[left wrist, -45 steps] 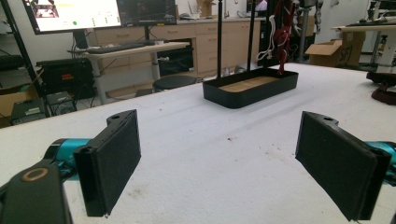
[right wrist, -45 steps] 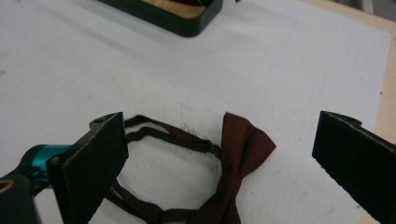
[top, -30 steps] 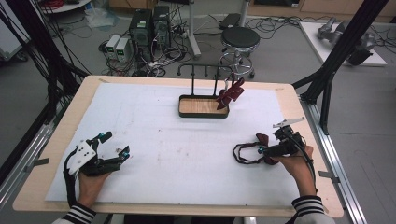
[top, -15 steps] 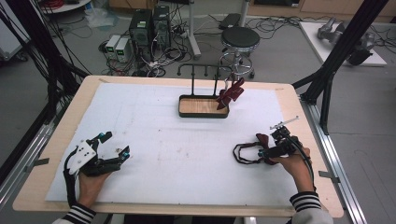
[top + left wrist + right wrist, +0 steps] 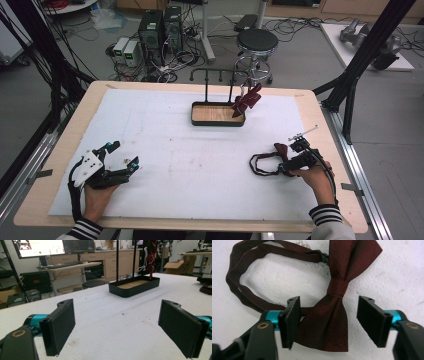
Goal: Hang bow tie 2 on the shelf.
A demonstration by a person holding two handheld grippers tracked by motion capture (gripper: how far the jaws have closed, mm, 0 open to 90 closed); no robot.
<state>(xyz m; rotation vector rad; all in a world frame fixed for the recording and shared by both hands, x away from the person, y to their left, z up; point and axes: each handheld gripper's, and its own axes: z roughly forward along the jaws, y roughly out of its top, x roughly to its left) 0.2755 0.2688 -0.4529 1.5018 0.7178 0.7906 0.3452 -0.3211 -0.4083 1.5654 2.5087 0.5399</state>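
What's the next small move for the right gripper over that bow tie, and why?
Probably close the jaws. The right gripper is open and already straddles one wing of the dark red bow tie, which lies flat on the white table cover. The left gripper is open with nothing between its jaws.

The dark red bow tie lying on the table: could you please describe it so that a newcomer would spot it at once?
Start at the white sheet covering the wooden table, then look to its right side, near the person's right gripper. There a dark red fabric bow tie lies flat between the open jaws, its strap looped beside it. Unlike the other dark red bow tie hanging on the black rack with a wooden tray, this one rests on the sheet.
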